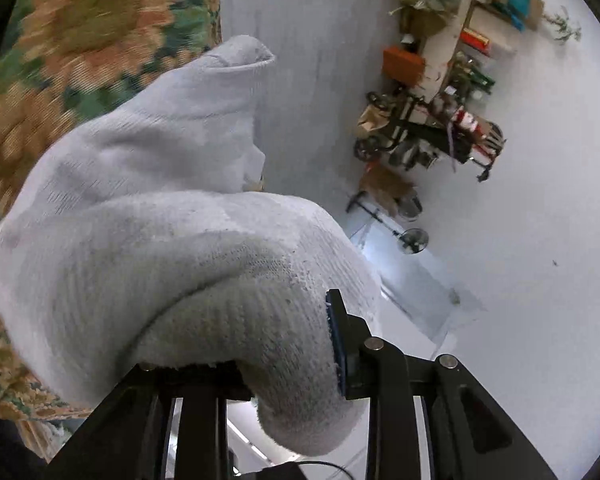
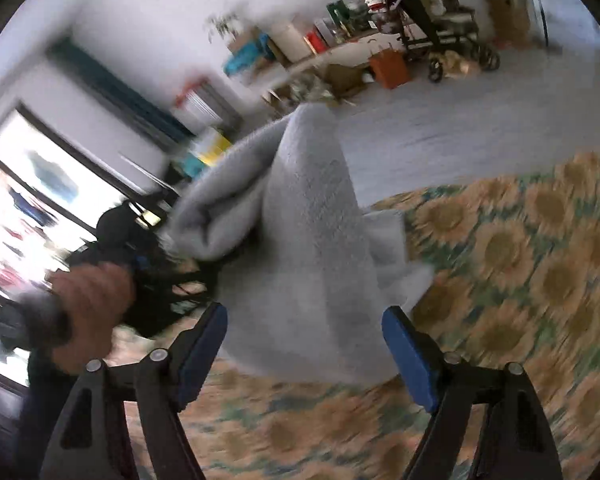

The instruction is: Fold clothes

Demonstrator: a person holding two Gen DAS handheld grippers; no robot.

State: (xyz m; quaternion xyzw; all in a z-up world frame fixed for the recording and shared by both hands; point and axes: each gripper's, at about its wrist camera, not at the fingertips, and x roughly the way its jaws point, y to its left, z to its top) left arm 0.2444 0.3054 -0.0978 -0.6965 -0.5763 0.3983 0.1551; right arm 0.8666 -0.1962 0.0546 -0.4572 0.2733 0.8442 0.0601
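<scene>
A: Left claw clamped on the white sock, bundled, bulging over its jaws. Held clear above the sunflower cloth.

B: Right claw?

A: Jaws apart, blue pads either side of the sock's hanging end, not pressing it as far as I can tell. A hand grips the left tool just beyond.

B: Best approach?

A: Likely centre the loose end between the pads, close squarely, keep the left grip firm so the roll doesn't slump.
</scene>
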